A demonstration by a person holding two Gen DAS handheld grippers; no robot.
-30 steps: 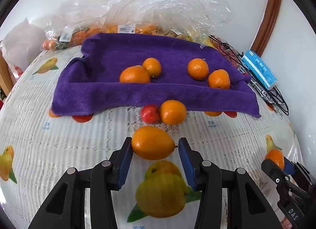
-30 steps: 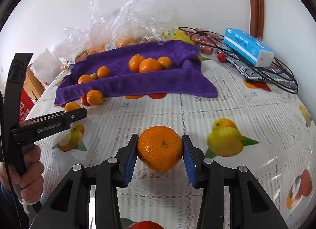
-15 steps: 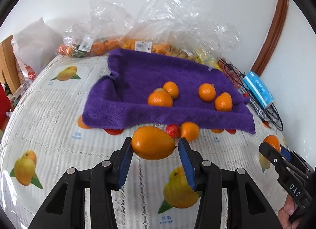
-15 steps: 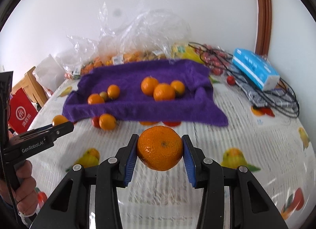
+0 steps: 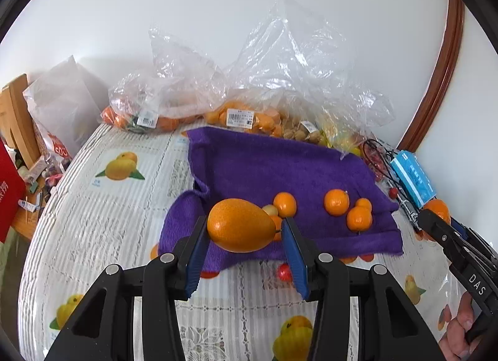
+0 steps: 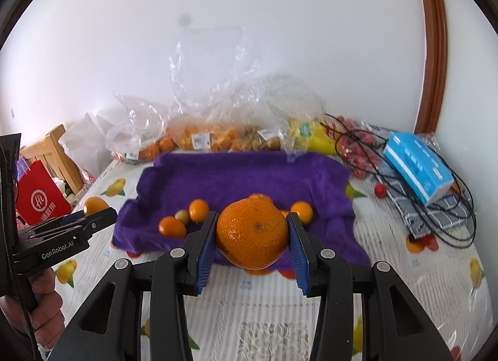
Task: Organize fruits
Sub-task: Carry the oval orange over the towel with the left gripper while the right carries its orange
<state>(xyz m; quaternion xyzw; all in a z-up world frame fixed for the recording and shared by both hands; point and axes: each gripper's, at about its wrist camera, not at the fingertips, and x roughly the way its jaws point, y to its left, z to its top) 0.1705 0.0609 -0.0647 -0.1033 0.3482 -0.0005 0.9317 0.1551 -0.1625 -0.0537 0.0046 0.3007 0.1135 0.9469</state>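
My left gripper (image 5: 242,232) is shut on an oval orange fruit (image 5: 241,224) and holds it in the air before the near edge of a purple towel (image 5: 280,168). My right gripper (image 6: 252,235) is shut on a round mandarin (image 6: 252,233), also lifted, in front of the same towel (image 6: 242,177). Several small oranges (image 5: 336,203) lie on the towel. A small red fruit (image 5: 284,272) lies on the tablecloth just before the towel. The right gripper shows in the left wrist view (image 5: 435,221), and the left gripper in the right wrist view (image 6: 93,218).
Clear plastic bags of fruit (image 5: 249,118) stand behind the towel by the wall. A blue box (image 6: 417,166), black cables (image 6: 448,214) and small red fruits lie at the right. A wooden chair (image 6: 49,149) and a red bag (image 6: 40,202) stand at the left.
Both grippers have risen from the table with their fruit and moved toward the purple towel. The towel and bags now sit lower in both views.
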